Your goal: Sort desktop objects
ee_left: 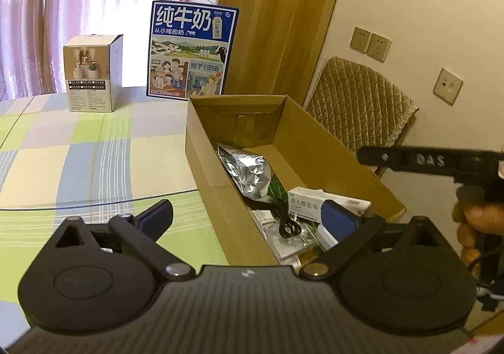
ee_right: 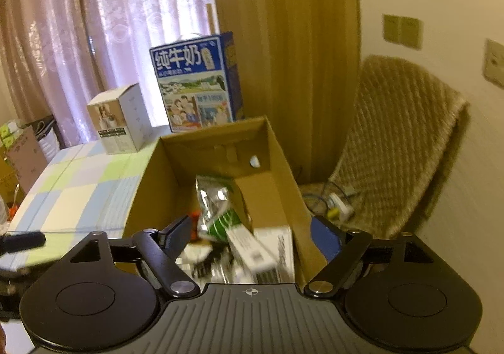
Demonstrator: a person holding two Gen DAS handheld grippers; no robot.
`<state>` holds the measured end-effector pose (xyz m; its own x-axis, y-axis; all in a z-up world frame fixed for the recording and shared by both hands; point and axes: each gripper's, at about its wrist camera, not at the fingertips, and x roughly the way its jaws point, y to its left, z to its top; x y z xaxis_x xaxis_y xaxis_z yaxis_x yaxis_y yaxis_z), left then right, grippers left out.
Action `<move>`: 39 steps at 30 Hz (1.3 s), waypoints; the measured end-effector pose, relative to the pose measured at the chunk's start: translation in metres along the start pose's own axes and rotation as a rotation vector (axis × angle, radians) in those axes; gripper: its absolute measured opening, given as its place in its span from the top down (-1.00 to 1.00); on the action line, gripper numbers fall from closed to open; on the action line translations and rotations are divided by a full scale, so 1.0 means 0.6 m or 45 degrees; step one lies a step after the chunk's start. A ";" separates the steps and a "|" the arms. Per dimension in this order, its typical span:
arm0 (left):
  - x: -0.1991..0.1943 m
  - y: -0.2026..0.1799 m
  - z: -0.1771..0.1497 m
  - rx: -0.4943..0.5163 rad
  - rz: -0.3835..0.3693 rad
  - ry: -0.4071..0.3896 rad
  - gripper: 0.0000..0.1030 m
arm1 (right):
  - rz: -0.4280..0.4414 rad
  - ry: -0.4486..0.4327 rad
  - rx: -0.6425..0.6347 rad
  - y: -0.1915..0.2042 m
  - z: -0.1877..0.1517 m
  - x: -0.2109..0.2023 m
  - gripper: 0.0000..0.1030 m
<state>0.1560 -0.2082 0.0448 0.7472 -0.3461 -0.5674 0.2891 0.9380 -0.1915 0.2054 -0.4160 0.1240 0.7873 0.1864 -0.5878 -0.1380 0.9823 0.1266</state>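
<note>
An open cardboard box point(ee_left: 330, 146) stands at the table's right edge. It holds a silver foil pouch point(ee_left: 249, 171), a white medicine carton point(ee_left: 304, 204), a coiled black cable point(ee_left: 288, 228) and other small packs. My left gripper point(ee_left: 247, 215) hovers over the box's near left wall, open and empty. My right gripper point(ee_right: 252, 232) is open above the box's point(ee_right: 151, 196) near end. A blurred white carton point(ee_right: 249, 247) lies tilted below its fingers, and whether it touches them I cannot tell. The foil pouch point(ee_right: 214, 199) lies further in.
A blue milk carton case point(ee_left: 192, 48) and a small white product box point(ee_left: 93, 73) stand at the table's far side. The checked tablecloth point(ee_left: 78, 158) spreads left. A padded chair point(ee_left: 359, 102) stands right of the box. A hand point(ee_left: 472, 225) holds the other gripper point(ee_left: 419, 160) at the right.
</note>
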 end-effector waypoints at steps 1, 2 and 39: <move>-0.007 -0.003 -0.003 0.006 0.002 -0.005 -0.97 | -0.001 0.009 0.009 -0.002 -0.009 -0.009 -0.69; -0.014 -0.007 -0.006 0.013 0.007 -0.011 -0.97 | 0.001 0.022 0.018 -0.004 -0.018 -0.019 -0.71; -0.220 -0.081 -0.073 -0.061 0.170 0.061 -0.98 | 0.022 0.143 -0.120 0.088 -0.109 -0.234 -0.96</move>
<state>0.0172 -0.2070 0.0937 0.7475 -0.2179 -0.6275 0.1593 0.9759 -0.1491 0.0480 -0.3892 0.1609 0.7128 0.1987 -0.6726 -0.2107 0.9754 0.0649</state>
